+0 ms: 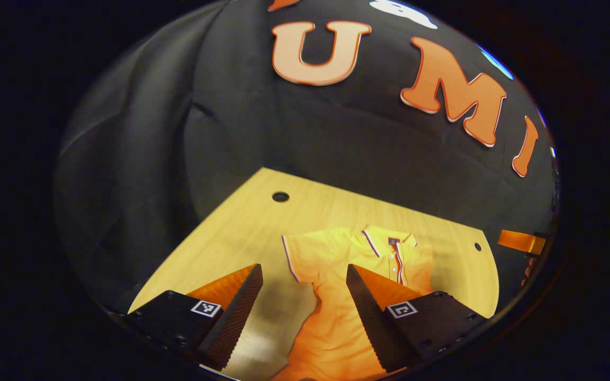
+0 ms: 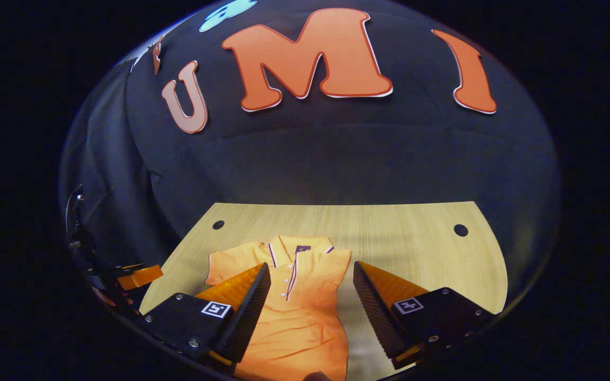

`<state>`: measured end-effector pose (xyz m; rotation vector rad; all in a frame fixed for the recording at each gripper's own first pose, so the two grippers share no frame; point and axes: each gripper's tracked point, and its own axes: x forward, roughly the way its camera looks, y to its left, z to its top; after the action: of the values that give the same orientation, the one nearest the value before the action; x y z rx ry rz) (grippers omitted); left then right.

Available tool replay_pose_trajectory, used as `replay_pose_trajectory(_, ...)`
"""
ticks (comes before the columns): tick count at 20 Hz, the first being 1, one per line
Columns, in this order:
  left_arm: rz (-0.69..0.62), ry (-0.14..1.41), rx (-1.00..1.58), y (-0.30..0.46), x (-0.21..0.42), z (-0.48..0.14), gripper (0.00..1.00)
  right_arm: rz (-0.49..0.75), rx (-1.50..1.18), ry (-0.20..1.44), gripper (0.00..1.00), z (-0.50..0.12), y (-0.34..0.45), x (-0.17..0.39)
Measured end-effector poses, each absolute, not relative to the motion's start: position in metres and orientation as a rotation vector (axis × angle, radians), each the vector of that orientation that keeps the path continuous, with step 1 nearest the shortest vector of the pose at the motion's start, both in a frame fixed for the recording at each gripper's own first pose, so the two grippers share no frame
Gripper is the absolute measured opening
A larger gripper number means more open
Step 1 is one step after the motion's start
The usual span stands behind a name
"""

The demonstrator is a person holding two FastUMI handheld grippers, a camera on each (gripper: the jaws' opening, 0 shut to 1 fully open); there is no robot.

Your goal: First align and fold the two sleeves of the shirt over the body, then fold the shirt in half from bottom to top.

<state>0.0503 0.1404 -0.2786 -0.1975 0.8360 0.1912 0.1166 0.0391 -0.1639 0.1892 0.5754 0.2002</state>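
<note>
An orange polo shirt [image 1: 331, 323] lies flat on the wooden table [image 1: 231, 233], collar [image 1: 384, 235] at the far end, front side up. One short sleeve [image 1: 305, 254] sticks out sideways; the other side runs in a straight edge with no sleeve showing. My left gripper [image 1: 302, 271] hovers open above that spread sleeve and the shirt's body, nothing between its fingers. In the right gripper view the shirt [image 2: 294, 323] lies below my open right gripper [image 2: 311, 266], which hangs over the chest and the straight edge [image 2: 346, 275]. The spread sleeve [image 2: 231, 264] lies to its left.
The table [image 2: 421, 243] has round holes near its far corners [image 2: 460, 230] [image 2: 218, 224] [image 1: 280, 196]. The black booth wall stands right behind it. Part of the other gripper shows at the edge of each view [image 1: 522, 242] [image 2: 141, 276].
</note>
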Motion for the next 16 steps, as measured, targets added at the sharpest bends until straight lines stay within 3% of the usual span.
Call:
replay_pose_trajectory(8,0.087,1.156,-0.117,0.152,0.112,-0.4,0.98,0.044,0.205,0.5,0.98,-0.138,0.033,0.039)
replay_pose_trajectory(16,0.11,1.291,-0.129,0.169,0.144,-0.443,0.98,-0.116,0.194,0.535,0.98,-0.139,0.006,-0.021)
